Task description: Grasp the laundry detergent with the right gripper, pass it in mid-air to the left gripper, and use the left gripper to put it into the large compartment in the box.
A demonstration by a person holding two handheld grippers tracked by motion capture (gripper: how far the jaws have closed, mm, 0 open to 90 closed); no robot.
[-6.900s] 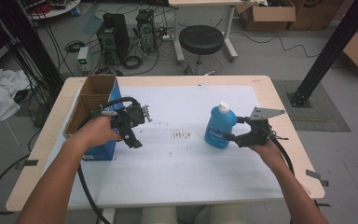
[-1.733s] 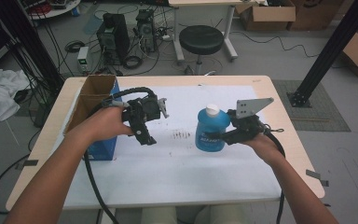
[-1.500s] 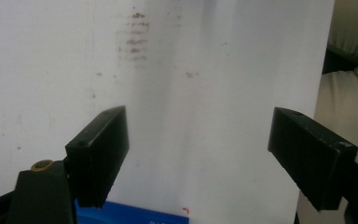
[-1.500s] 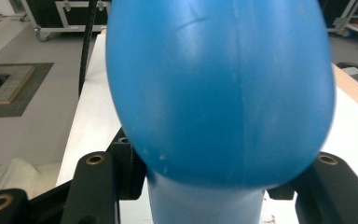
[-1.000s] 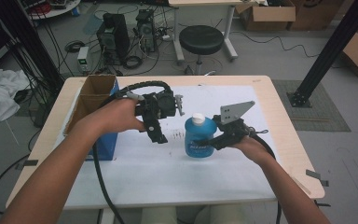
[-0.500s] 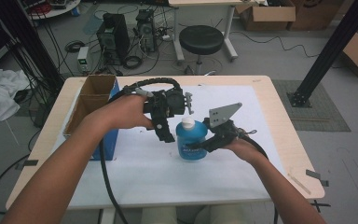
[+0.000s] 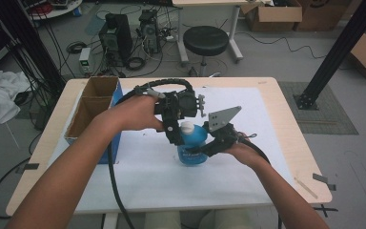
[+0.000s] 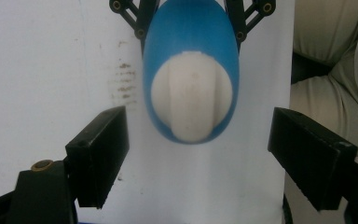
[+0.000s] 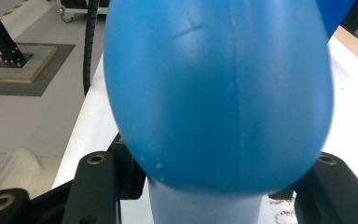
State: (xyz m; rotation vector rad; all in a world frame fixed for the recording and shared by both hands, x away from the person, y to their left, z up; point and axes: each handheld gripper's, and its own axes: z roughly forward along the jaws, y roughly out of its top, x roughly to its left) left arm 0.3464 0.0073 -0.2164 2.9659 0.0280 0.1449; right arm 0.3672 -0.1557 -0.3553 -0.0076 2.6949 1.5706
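Observation:
A blue plastic bottle with a white cap stands upright near the middle of the table. My right gripper is shut on its lower body from the right; in the right gripper view the bottle bulges between the jaws of that gripper. My left gripper points down from the left, just over the cap. In the left gripper view the cap lies ahead of the left gripper, whose fingers stand wide apart and touch nothing.
An open cardboard box with a blue side sits at the table's left edge. A white sheet covers the tabletop. A black stool and cables lie beyond the far edge. The person's knees are near the front edge.
The right gripper has carried the bottle leftward toward the table's middle. The left gripper has swung right and now hangs over the cap.

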